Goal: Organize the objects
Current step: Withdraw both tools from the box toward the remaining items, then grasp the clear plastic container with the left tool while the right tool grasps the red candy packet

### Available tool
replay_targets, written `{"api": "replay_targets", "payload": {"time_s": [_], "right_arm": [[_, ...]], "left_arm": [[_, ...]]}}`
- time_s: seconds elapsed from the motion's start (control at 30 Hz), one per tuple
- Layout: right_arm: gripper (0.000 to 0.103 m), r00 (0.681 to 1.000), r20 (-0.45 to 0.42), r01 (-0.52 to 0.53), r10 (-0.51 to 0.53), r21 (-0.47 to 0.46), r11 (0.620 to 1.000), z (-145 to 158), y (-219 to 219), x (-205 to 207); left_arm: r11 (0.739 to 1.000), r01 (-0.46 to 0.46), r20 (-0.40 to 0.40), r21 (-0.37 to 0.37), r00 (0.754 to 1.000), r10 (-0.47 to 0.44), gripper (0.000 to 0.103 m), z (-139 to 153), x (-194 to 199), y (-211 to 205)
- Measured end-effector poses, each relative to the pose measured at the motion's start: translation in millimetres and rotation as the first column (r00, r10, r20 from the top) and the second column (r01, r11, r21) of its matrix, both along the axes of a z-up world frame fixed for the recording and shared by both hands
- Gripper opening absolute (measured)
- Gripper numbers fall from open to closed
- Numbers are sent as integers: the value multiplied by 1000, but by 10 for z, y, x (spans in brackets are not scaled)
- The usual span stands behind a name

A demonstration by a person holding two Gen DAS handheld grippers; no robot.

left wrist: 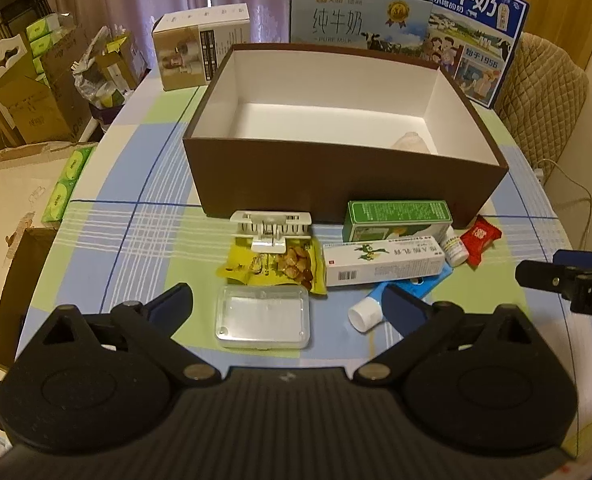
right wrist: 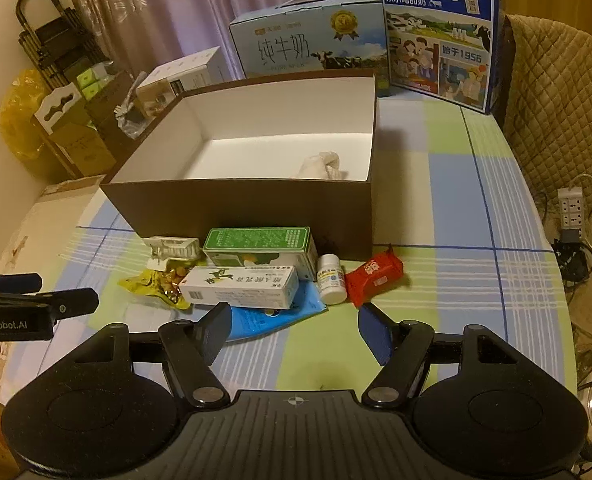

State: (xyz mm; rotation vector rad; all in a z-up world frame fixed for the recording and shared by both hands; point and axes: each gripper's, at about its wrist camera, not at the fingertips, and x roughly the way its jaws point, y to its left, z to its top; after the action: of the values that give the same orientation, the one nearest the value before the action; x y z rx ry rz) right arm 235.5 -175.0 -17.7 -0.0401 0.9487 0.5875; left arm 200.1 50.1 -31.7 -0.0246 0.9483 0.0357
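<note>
A brown box with a white inside [left wrist: 336, 176] [right wrist: 236, 204] stands on the table and holds one pale crumpled item [right wrist: 322, 165]. In front of it lie a clear plastic case [left wrist: 263, 317], a yellow snack bag [left wrist: 274, 266], a white clip [left wrist: 271, 229], a green carton [left wrist: 398, 220] [right wrist: 258, 245], a white ointment carton [left wrist: 382, 263] [right wrist: 240, 286], a blue tube with a white cap [left wrist: 376, 308], a small white bottle [right wrist: 331, 278] and a red candy wrapper [left wrist: 481, 239] [right wrist: 374, 276]. My left gripper [left wrist: 288, 308] is open over the clear case. My right gripper [right wrist: 294, 330] is open just short of the blue tube [right wrist: 272, 318].
Two milk cartons [left wrist: 356, 16] [left wrist: 476, 32] and a white appliance box [left wrist: 202, 52] stand behind the brown box. Cardboard boxes and green tissue packs [left wrist: 66, 184] lie off the table's left edge. A padded chair [right wrist: 560, 112] and a power strip [right wrist: 572, 208] are to the right.
</note>
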Motion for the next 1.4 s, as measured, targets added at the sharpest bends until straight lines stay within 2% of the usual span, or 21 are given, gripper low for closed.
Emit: {"api": "replay_targets", "payload": {"time_s": [0.57,0.8,1.1,1.4], "right_arm": [[67,1000,-13,24,-24,-31,999,-125,115,70],[67,995,-39,89,-91,-45,995,-364,-7,174],[66,980,-38,195,-194,7,981,-608,-198,445],[58,953,-72,299,-295,49,953,-868,-295,793]], "left_arm": [[1000,14,-34,4,999,-14,98,-189,120,81],[1000,-4,-49,10,999,5,98,-355,159,180],[999,-30,-49,14,998,31,98,-490,227,294],[998,-61,-52,27,997,62,94,-619,330,419]]}}
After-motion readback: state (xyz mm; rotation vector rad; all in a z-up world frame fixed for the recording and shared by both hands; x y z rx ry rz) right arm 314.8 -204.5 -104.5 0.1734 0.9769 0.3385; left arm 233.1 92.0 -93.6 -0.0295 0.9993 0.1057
